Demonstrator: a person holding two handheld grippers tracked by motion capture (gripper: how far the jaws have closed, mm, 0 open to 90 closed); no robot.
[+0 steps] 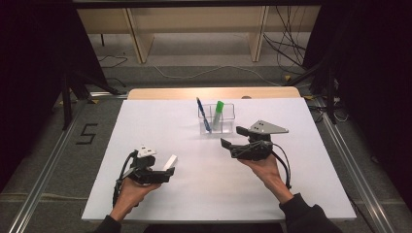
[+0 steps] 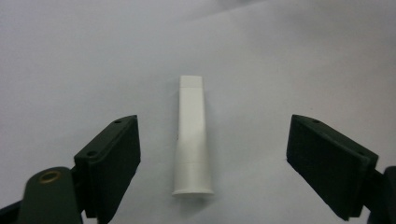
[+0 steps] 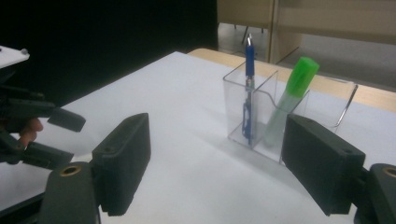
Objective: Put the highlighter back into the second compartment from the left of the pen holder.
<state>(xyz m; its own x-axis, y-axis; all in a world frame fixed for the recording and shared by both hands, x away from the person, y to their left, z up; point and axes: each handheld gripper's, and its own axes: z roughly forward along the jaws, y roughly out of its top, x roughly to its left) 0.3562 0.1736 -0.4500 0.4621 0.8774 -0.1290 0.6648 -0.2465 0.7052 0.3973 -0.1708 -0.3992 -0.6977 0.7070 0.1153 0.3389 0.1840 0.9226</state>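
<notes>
A white flattened tube (image 2: 192, 140) lies on the white board, lengthwise between the jaws of my left gripper (image 2: 212, 133), which stands open and clear of it on both sides. From above, the tube (image 1: 170, 162) sits just right of the left gripper (image 1: 164, 170). My right gripper (image 1: 232, 136) is open and holds nothing, a little in front of a clear holder (image 1: 228, 110). In the holder stand a blue pen (image 1: 203, 115) and a green marker (image 1: 218, 114). The right gripper (image 3: 217, 128) faces the holder (image 3: 264, 81), pen (image 3: 249, 70) and marker (image 3: 301, 74).
The white board (image 1: 301, 189) covers most of the table; a wooden strip (image 1: 160, 93) shows at its far edge. Metal rails (image 1: 43, 179) run along both sides. The left gripper (image 3: 39, 135) appears at the left of the right gripper view.
</notes>
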